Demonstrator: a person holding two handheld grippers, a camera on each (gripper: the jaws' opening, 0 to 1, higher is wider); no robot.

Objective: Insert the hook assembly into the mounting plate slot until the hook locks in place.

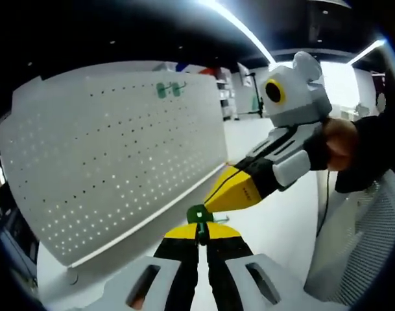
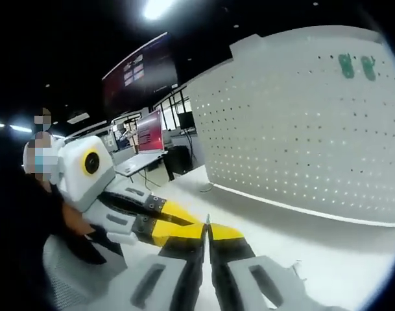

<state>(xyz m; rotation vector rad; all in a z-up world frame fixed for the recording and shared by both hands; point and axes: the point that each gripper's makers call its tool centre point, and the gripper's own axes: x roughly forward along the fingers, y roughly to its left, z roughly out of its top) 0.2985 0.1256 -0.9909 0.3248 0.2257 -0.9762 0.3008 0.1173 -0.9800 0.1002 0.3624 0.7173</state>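
Closest in, the left claw (image 1: 198,234) pinched a small green hook (image 1: 199,213) at its tips, the right claw (image 1: 218,197) touching it, jaws together. It looked light, stiff, best held by its base. Pegboard (image 1: 113,155) stood near.
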